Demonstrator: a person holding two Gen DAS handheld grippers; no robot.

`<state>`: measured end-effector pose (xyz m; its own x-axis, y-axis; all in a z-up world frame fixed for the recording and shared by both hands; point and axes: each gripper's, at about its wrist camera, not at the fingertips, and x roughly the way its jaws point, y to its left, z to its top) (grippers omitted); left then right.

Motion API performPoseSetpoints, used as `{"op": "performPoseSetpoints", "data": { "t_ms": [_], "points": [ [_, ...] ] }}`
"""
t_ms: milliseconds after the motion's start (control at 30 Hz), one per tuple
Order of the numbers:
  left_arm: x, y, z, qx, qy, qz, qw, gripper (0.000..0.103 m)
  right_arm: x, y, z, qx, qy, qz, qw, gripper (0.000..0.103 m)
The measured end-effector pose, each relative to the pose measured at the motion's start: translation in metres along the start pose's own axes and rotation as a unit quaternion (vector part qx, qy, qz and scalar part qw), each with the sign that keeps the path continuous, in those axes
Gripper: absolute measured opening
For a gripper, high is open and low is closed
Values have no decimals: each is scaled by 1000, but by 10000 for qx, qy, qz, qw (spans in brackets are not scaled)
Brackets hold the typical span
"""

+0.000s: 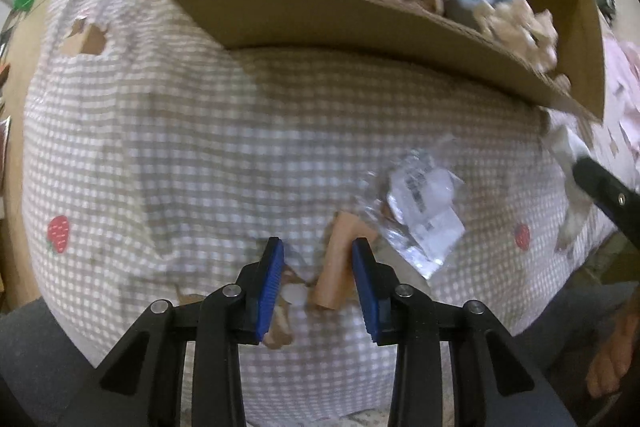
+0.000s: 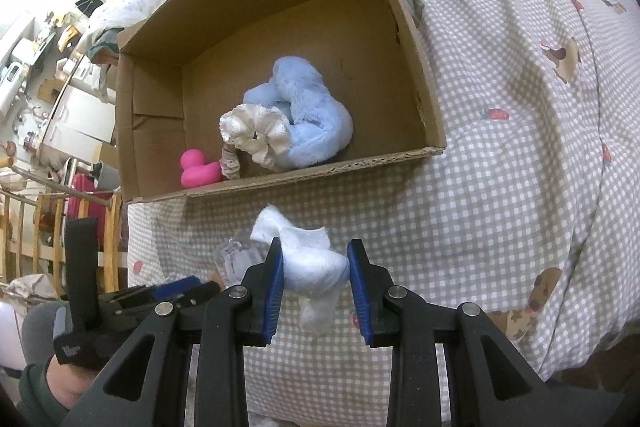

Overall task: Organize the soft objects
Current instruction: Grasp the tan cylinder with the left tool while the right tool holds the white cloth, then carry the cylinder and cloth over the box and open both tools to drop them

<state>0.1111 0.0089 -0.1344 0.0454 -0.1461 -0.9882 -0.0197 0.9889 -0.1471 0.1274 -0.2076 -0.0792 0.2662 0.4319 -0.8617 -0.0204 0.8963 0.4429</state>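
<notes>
A cardboard box [image 2: 416, 39] lies on the checked bedspread [image 2: 520, 147]. Inside it are a blue plush toy [image 2: 308, 107], a white scrunchie [image 2: 256, 135] and a pink rubber duck [image 2: 196, 169]. My right gripper [image 2: 316, 271] is shut on a white soft cloth [image 2: 308, 267], held just in front of the box. My left gripper [image 1: 318, 279] is open, low over the bedspread [image 1: 180, 147], with a tan tube-shaped object [image 1: 338, 263] between its fingers. A crinkled clear plastic packet [image 1: 424, 211] lies just right of it. The box [image 1: 320, 23] shows at the top of the left wrist view.
The right gripper's arm and the white cloth [image 1: 568, 163] show at the right edge of the left wrist view. The left gripper [image 2: 180, 291] and gloved hand show at lower left of the right wrist view. A wooden rail [image 2: 48, 227] and room clutter lie beyond the bed's left edge.
</notes>
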Motion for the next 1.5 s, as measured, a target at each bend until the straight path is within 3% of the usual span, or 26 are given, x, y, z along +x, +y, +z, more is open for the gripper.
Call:
{"op": "performPoseSetpoints", "data": {
  "t_ms": [33,100,200,367,667,800,1033,1300,1500],
  "points": [
    [-1,-2,-1,18,-58,28,10000,30,1,1,0,1,6,-1,10000,33],
    [2,-5,-2,63,2,-62,10000,10,2,3,0,-29,8,-26,10000,33],
    [1,-10,-6,48,1,-207,9998,6,2,4,-1,-59,11,-65,10000,33],
    [-16,-5,-5,-29,-265,-245,9993,5,2,0,-1,16,-24,-82,10000,33],
    [-55,36,-11,-616,-930,-223,9935,5,-1,-8,-4,40,6,-197,9998,33],
    [-78,54,-17,-832,-1175,-267,9892,5,-7,-9,-10,186,82,102,9997,33],
    [-129,51,-37,-820,-1843,-458,9784,5,-42,8,-17,-16,-254,441,9987,33],
    [-198,19,-11,-433,-2519,-502,9655,5,-90,38,11,-479,-836,578,9937,33],
    [-197,5,29,-277,-2597,-431,9643,5,-99,42,46,-455,-1232,568,9897,33]
  ]
}}
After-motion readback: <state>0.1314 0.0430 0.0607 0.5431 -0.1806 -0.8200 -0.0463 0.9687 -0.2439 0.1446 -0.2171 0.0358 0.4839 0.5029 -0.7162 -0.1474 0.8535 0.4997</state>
